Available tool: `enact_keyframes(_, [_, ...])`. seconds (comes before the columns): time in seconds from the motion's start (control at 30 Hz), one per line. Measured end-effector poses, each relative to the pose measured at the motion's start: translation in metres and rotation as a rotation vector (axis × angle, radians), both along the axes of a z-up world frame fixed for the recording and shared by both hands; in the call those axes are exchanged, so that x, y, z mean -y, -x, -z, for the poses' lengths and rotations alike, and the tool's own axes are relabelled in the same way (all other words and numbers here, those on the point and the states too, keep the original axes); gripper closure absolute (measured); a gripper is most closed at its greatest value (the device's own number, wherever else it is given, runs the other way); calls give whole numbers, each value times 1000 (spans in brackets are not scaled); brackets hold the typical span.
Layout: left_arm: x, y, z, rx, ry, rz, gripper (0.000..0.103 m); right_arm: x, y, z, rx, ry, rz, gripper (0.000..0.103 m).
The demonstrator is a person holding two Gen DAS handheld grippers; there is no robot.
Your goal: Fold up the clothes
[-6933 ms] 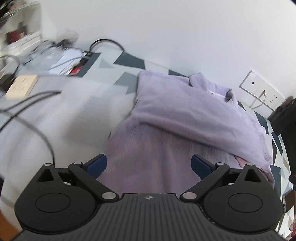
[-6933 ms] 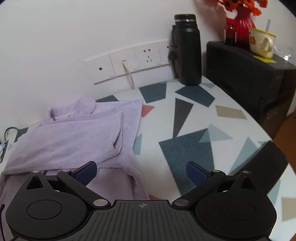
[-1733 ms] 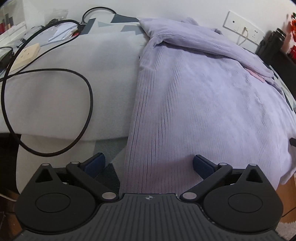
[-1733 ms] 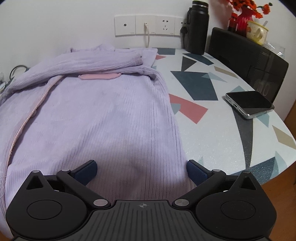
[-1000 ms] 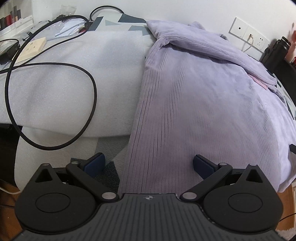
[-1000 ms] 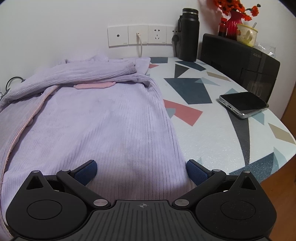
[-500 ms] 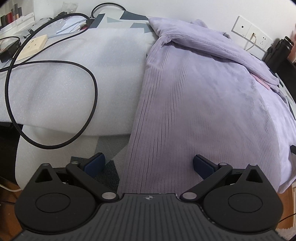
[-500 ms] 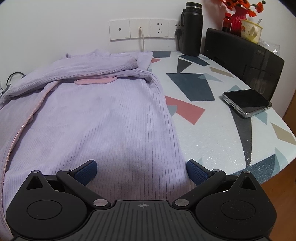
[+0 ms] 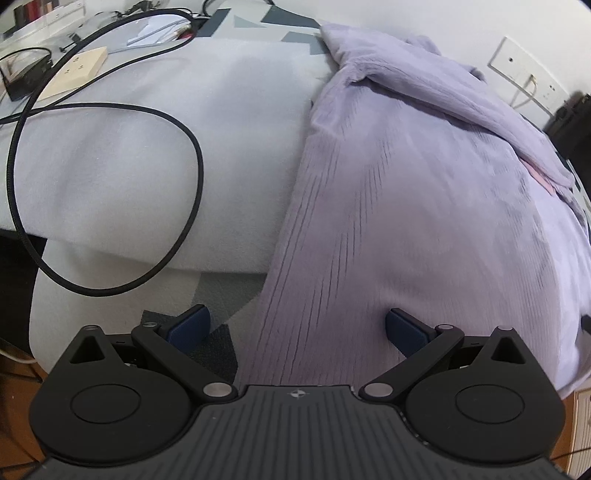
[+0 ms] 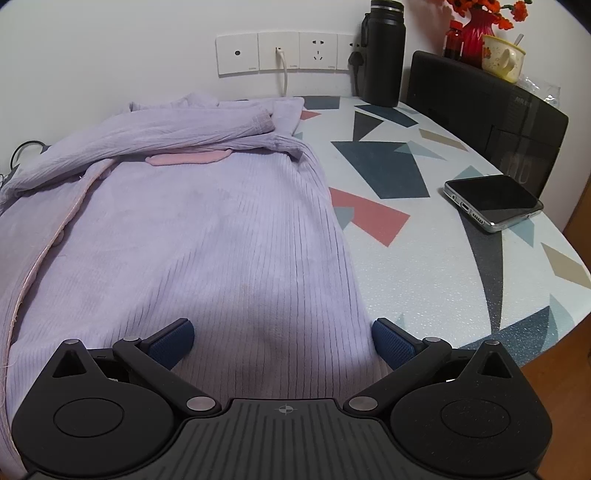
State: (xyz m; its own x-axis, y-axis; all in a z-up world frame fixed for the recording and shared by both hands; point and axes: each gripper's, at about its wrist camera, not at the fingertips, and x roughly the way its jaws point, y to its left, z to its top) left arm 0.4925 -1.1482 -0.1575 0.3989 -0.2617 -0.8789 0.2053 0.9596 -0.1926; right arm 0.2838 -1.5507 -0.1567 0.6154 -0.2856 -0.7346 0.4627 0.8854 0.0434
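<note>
Out past the left claw's (image 9: 297,326) left finger, a black cable (image 9: 110,177) loops across a pale foam sheet (image 9: 155,155), and far ahead on that side a beige socket strip (image 9: 75,70) lies on the table. The left claw is spread wide, blue pads (image 9: 190,325) well apart, nothing pinched. The near left edge of the lilac ribbed garment (image 9: 406,221) runs right between those pads, its hem hanging over the table edge just in front of the claw. The garment fills everything ahead and to the right, with one sleeve (image 9: 424,88) folded across the top.

Over to the right claw (image 10: 283,341), and it is spread wide too, gripping nothing. The garment (image 10: 192,236) lies flat ahead of it and to its left, ribs running straight away from the claw. The garment's right edge passes just inside the right pad (image 10: 393,345). Far ahead, the folded sleeve (image 10: 159,138) crosses the body with a pink strip (image 10: 188,158) showing under it. A pink seam (image 10: 59,229) runs down the left side.

To the right of this claw, the patterned table (image 10: 424,251) is bare up to a phone (image 10: 493,201) lying flat. Beyond that stand a black box (image 10: 487,118), a black bottle (image 10: 384,51) by the wall sockets (image 10: 279,51), a mug (image 10: 504,57) and a red vase (image 10: 474,31).
</note>
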Motion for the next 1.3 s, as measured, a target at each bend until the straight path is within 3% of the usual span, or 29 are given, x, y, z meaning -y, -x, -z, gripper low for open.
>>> enact_keyframes(0.63, [-5,-1,3,47,29,68,0,1,0,0,0,2,8,1])
enact_keyframes(1.3, [-5,2,4,69,28,51,0,3,-6,0,-21,-5,0,1])
